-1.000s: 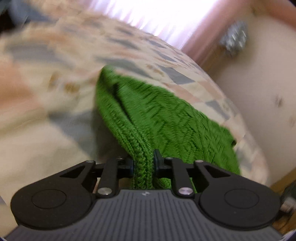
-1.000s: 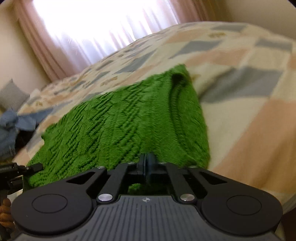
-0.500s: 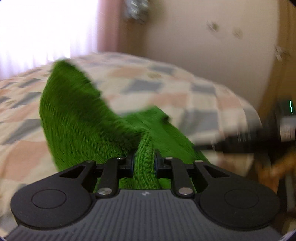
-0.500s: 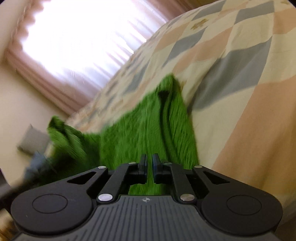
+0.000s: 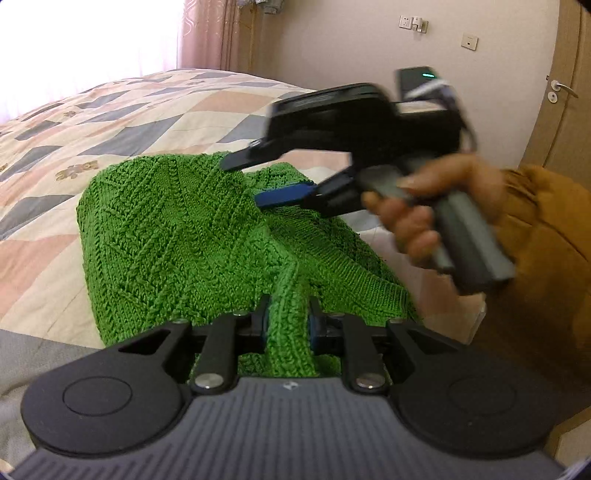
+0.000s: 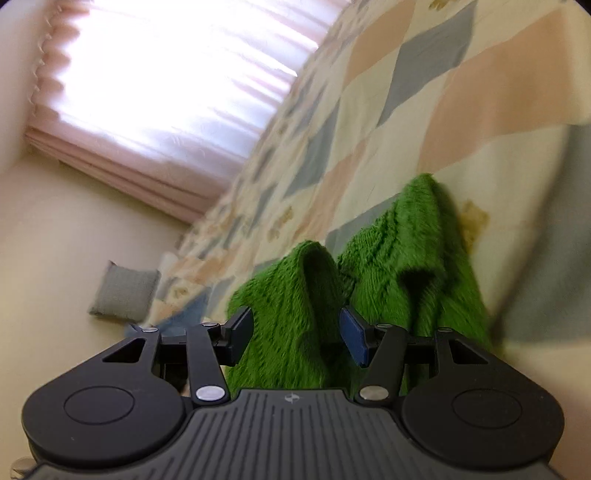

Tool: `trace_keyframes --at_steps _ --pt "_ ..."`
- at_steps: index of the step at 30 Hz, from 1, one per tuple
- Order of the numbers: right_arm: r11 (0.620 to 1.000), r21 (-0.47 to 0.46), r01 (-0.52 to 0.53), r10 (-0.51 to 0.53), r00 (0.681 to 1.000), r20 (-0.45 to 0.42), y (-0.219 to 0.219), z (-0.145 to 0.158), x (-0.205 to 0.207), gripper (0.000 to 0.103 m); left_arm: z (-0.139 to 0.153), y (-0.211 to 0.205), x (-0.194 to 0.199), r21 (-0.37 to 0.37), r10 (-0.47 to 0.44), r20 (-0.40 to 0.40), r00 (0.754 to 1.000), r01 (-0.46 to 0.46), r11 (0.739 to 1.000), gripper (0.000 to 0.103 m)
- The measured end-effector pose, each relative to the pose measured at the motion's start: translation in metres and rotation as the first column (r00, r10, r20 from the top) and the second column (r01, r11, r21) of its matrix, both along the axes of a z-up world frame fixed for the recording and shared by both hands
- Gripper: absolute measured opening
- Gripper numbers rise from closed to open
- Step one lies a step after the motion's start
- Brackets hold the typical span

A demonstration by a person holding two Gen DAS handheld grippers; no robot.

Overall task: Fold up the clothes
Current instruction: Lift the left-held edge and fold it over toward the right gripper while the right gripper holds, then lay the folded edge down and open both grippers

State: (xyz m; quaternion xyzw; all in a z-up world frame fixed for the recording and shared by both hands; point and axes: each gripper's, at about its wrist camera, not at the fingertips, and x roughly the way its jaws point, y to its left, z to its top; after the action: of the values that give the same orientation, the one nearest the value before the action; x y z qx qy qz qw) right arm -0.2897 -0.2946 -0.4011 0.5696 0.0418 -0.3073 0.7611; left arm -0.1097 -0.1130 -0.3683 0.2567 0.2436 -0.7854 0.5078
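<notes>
A green knitted sweater [image 5: 177, 229] lies folded over on the patchwork bedspread [image 5: 122, 110]. My left gripper [image 5: 287, 325] is shut on a ribbed edge of the sweater, which runs up between its pads. In the left wrist view my right gripper [image 5: 255, 181] hovers open over the far part of the sweater, held by a hand [image 5: 424, 206]. In the right wrist view the right gripper [image 6: 295, 332] stands open, with a raised fold of the green sweater [image 6: 306, 306] between its fingers, untouched by the pads.
A wall with sockets [image 5: 413, 23] and a door with a handle [image 5: 561, 88] stand at the right. Pink curtains [image 6: 155, 122] cover a bright window. A grey cushion [image 6: 123, 295] lies at the bed's far side. An orange sleeve [image 5: 546, 236] is near the bed edge.
My right gripper has opened and let go of the sweater. My left gripper has carried its edge across, so the sweater now lies folded over itself.
</notes>
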Motion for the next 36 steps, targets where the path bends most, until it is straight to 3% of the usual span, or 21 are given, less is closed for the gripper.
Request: trace_keyframes --at_steps 3,6,11,13,15,20,25,27,31,36 --pt "0.999 0.020 -0.038 0.038 0.998 -0.045 -0.014 -0.006 0.020 0.053 0.000 -0.001 -0.002 -0.003 0.000 0.001 1.000 0.000 1.000 0.015" --pt "0.998 0.029 -0.061 0.063 0.995 -0.072 -0.024 -0.013 0.029 0.034 0.001 -0.003 -0.003 -0.003 0.002 0.007 1.000 -0.002 1.000 0.015" --pt "0.996 -0.002 -0.085 0.084 0.992 -0.091 -0.028 -0.006 0.030 0.036 0.002 -0.005 -0.001 0.006 0.016 -0.002 1.000 -0.016 1.000 0.015" --pt "0.995 -0.040 -0.087 0.084 0.993 -0.086 -0.025 0.005 0.028 0.020 0.005 -0.004 -0.001 0.001 0.017 -0.003 1.000 -0.017 1.000 0.015" --pt "0.993 -0.078 -0.089 0.083 0.993 -0.081 -0.023 0.015 0.026 0.015 0.013 -0.002 -0.001 -0.017 0.008 -0.008 1.000 -0.008 1.000 0.014" --pt "0.981 -0.172 -0.093 0.083 0.994 -0.069 -0.017 0.041 0.020 0.014 0.045 -0.004 -0.008 -0.087 -0.061 -0.076 0.995 0.054 0.995 0.013" --pt "0.974 -0.219 -0.059 0.014 0.979 -0.204 -0.021 0.076 0.004 0.014 0.048 -0.026 -0.033 -0.092 -0.144 -0.117 0.983 0.134 0.987 0.013" --pt "0.977 -0.210 -0.024 -0.032 0.965 -0.259 -0.021 0.073 -0.008 0.014 0.035 -0.035 -0.045 -0.049 -0.163 -0.114 0.980 0.159 0.986 0.013" --pt "0.993 -0.105 0.044 -0.075 0.947 -0.312 -0.028 0.033 -0.029 0.014 0.001 -0.049 -0.062 0.064 -0.172 -0.097 0.980 0.179 0.982 0.016" --pt "0.986 -0.131 0.108 -0.141 0.949 -0.282 -0.017 0.026 -0.036 0.013 0.005 -0.036 -0.052 0.055 -0.176 -0.145 0.974 0.186 0.981 0.017"
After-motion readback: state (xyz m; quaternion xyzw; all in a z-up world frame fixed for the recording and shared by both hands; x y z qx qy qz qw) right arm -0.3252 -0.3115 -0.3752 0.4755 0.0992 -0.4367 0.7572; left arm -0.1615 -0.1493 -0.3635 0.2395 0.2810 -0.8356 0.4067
